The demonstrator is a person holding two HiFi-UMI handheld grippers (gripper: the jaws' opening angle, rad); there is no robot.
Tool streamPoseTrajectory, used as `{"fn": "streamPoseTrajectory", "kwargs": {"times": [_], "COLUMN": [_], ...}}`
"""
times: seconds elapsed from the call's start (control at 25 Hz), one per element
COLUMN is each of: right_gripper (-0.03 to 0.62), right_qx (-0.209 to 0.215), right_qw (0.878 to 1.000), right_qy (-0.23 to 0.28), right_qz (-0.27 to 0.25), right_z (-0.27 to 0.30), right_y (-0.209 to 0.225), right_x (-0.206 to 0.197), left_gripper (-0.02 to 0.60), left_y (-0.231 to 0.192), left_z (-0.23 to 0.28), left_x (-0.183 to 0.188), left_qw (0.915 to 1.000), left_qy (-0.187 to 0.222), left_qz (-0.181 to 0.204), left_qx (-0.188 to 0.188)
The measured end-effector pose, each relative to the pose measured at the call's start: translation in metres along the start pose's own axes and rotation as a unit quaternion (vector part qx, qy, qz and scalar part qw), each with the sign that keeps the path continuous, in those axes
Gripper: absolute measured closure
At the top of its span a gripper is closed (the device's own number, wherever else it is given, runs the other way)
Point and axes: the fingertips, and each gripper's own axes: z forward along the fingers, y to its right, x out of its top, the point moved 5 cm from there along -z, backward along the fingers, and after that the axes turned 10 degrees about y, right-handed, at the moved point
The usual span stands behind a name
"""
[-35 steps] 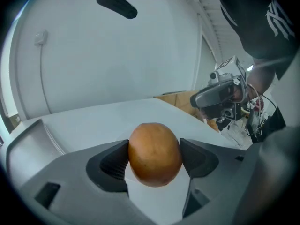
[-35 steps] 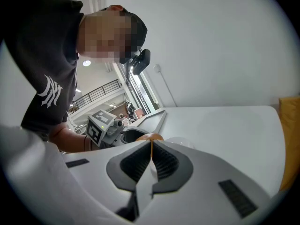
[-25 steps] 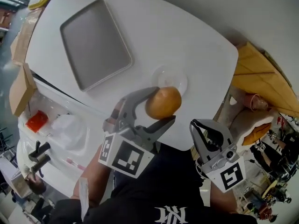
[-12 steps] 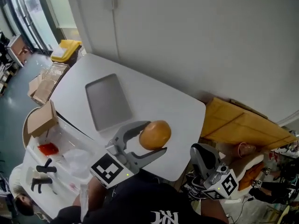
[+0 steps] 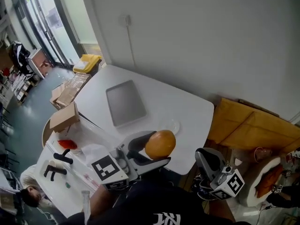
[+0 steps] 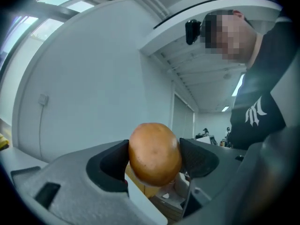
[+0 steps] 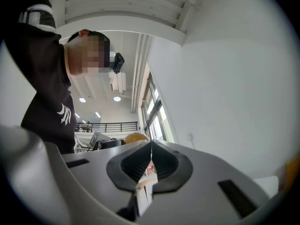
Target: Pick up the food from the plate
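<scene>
The tray (image 5: 125, 103) lies on the table (image 5: 187, 102), toward its left side, and the plate (image 5: 172, 126) sits to the tray's right, near the front edge. The bun (image 5: 160, 144) is clamped between the jaws of the left gripper (image 5: 159, 147), in front of the plate. The right gripper (image 5: 205, 156) is further right, off the table's corner. A box (image 5: 64, 117) stands left of the table

Right gripper (image 7: 151, 143): jaws closed, tips touching.
Orange food (image 7: 136, 136): rounded top showing just beyond the jaws, left of the tips.
Person (image 7: 47, 97): black top, left side.
Wall (image 7: 225, 78): white, right side.
</scene>
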Motion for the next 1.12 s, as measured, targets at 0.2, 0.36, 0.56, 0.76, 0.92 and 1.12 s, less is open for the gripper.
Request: {"fn": "streamPoseTrajectory", "kwargs": {"times": [0.2,0.36,0.56,0.76,0.92,1.12], "right_gripper": [0.592,0.592,0.591,0.592,0.592,0.591], "right_qx": [0.027,0.048,0.026,0.019,0.008,0.023], "right_qw": [0.997,0.997,0.999,0.999,0.998,0.997], "right_qy": [-0.069,-0.06,-0.029,-0.051,-0.058,-0.063], "right_qz": [0.037,0.029,0.034,0.003,0.0,-0.024], "right_z": [-0.023,-0.02,-0.021,-0.034,-0.041,-0.041], "right_y": [-0.012,-0.029,-0.027,-0.038,-0.039,-0.045], "right_x": [-0.031,-0.027,-0.01,-0.005,-0.008,0.005], "left_gripper": [0.238,0.238,0.238,0.238,0.238,0.238], "left_y": [0.024,0.032,0.032,0.047,0.051,0.056], "left_z": [-0.02,-0.029,-0.023,-0.016,-0.012,-0.008], "left_x": [-0.015,-0.017,-0.024,-0.024,-0.027,-0.025], "left_qw": [0.9968,0.9972,0.996,0.9948,0.994,0.9968], "left_qy": [0.055,0.048,0.059,0.06,0.059,0.048], "left_qz": [-0.057,-0.057,-0.065,-0.073,-0.08,-0.047], "left_qx": [-0.01,-0.009,-0.015,-0.036,-0.045,-0.043]}}
